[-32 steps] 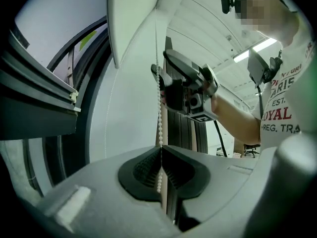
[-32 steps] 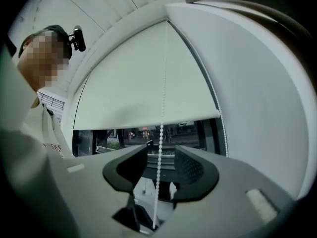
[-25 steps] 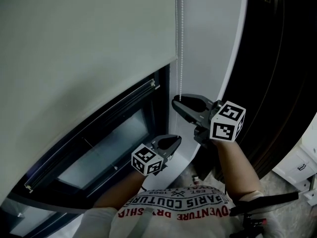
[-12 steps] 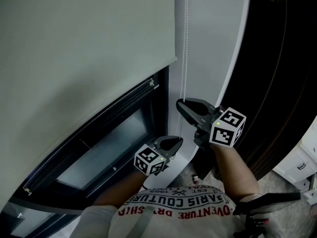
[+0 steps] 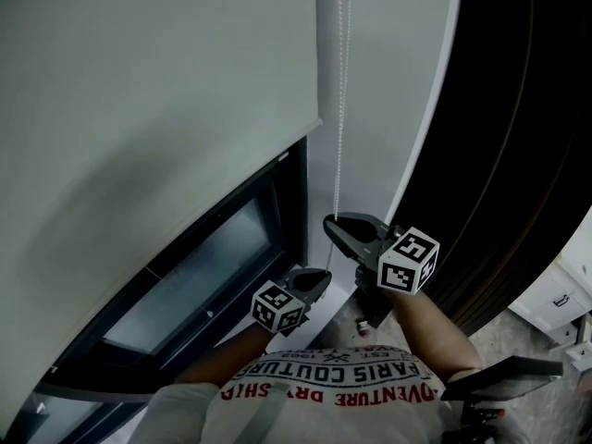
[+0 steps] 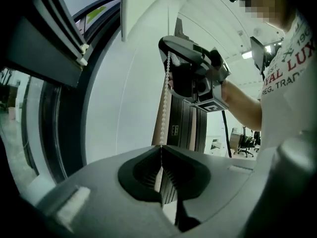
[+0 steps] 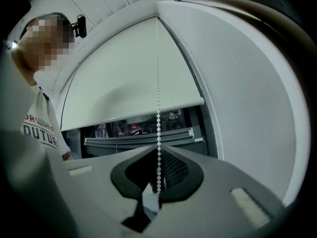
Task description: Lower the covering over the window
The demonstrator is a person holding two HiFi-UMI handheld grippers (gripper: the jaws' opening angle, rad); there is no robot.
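The pale roller blind [image 5: 157, 109] covers the upper part of the window [image 5: 199, 266]; its hem runs slantwise across the head view. A white bead chain [image 5: 339, 109] hangs beside it against the white wall. My right gripper [image 5: 330, 227] has just been closing, and the chain [image 7: 158, 83] runs between its meeting tips [image 7: 157, 148]. Lower and to the left, my left gripper [image 5: 321, 277] is shut on the same chain [image 6: 166, 88], which enters its tips [image 6: 161, 148]. The left gripper view shows the right gripper [image 6: 171, 48] above, clamped on the chain.
A dark window frame [image 5: 294, 202] borders the glass below the blind. A tall dark panel [image 5: 518, 137] stands at the right, past the white wall strip [image 5: 388, 81]. A white cabinet [image 5: 555, 303] sits at the lower right. The person's torso fills the bottom edge.
Both grippers have sunk in the head view, the chain with them. The right jaws have closed on the chain. The blind's lower corner sits a little lower.
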